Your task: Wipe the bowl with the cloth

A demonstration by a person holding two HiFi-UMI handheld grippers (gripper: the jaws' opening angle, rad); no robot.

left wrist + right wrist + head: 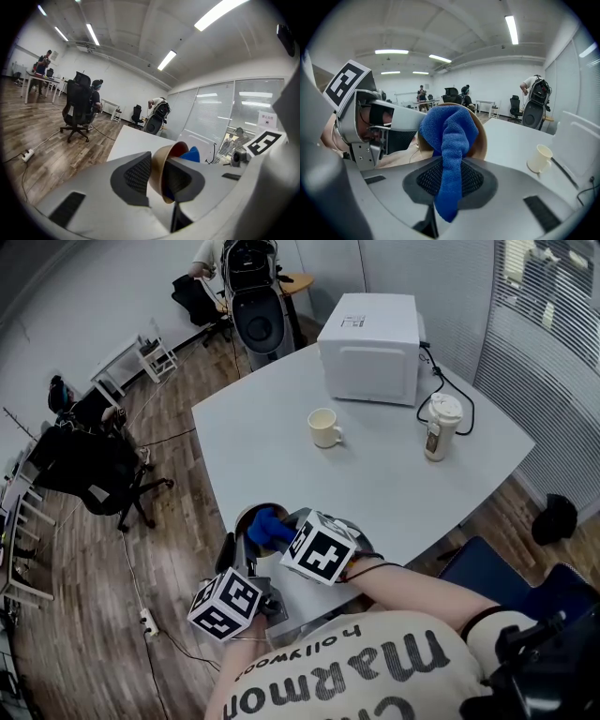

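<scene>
Right gripper [449, 174] pinches cloth [451, 126]; head view apparently hides this.

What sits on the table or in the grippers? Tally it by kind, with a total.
Microwave: 1
Cup: 1
Tumbler: 1
Bowl: 1
Cloth: 1
Total: 5
</scene>
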